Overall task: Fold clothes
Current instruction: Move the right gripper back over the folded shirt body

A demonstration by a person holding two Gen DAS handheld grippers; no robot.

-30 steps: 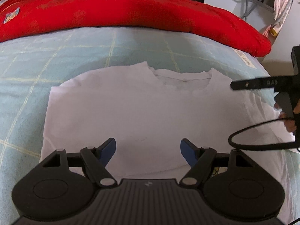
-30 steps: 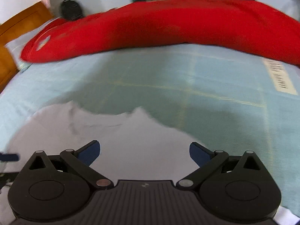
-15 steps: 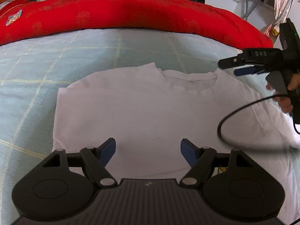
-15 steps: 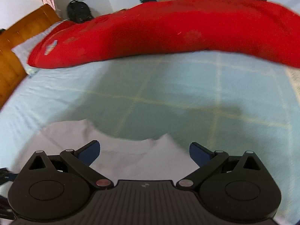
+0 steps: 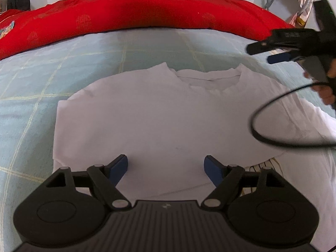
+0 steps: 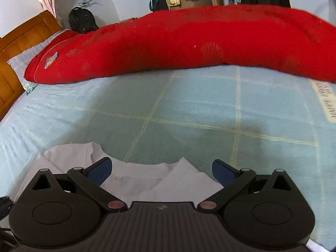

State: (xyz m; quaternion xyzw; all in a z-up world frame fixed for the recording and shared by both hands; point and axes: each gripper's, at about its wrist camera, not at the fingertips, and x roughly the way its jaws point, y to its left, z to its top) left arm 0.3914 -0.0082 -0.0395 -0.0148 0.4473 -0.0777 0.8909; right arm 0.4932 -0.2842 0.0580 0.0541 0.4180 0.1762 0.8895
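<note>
A white T-shirt (image 5: pixel 159 113) lies flat on the bed with its neckline away from me and its left side folded in to a straight edge. My left gripper (image 5: pixel 166 167) hovers over the shirt's lower part; its jaws are opening and nothing is between the blue pads. My right gripper (image 6: pixel 161 171) stands open above the collar of the T-shirt (image 6: pixel 147 180), holding nothing. In the left wrist view the right gripper (image 5: pixel 273 52) hangs at the far right above the shirt's shoulder, held by a hand (image 5: pixel 326 92), its cable (image 5: pixel 258 134) looping over the cloth.
The light blue checked bedsheet (image 6: pixel 189 105) spreads around the shirt. A long red quilt (image 6: pixel 189 42) lies across the far side of the bed. A wooden headboard (image 6: pixel 16 48) and a pillow are at the left. Clothes hang at the back wall.
The right gripper has risen and tilted up, so less of the shirt shows under it. In the left wrist view it climbed toward the upper right. The left gripper stays over the shirt.
</note>
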